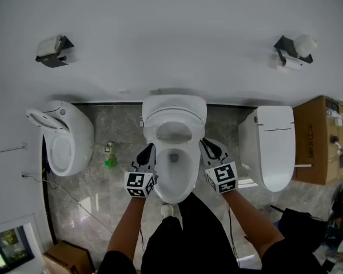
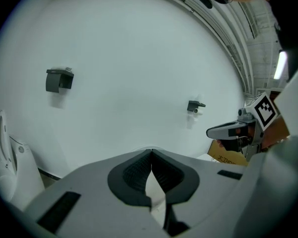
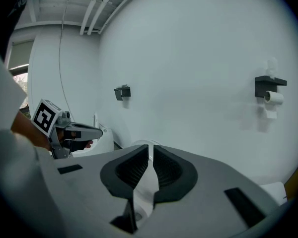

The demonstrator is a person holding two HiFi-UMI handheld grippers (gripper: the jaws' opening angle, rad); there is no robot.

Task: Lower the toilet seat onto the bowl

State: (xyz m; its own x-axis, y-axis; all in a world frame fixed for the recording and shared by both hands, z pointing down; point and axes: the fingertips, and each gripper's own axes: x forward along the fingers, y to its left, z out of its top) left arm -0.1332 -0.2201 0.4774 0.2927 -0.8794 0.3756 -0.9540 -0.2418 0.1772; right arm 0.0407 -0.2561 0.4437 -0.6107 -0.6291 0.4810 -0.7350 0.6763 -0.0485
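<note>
Left gripper (image 1: 149, 148) and right gripper (image 1: 205, 144) flank the bowl (image 1: 180, 192), fingers closed empty; my blunt nudge could slam the seat (image 1: 174, 117).

Toilet seat up, bowl open

The white toilet seat (image 1: 174, 112) stands raised, tilted back against the wall, its oval opening showing; below it the white bowl (image 1: 178, 192) lies uncovered, drain visible inside.

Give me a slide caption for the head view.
Shut left gripper and right gripper flank the middle toilet bowl, seat raised.
</note>
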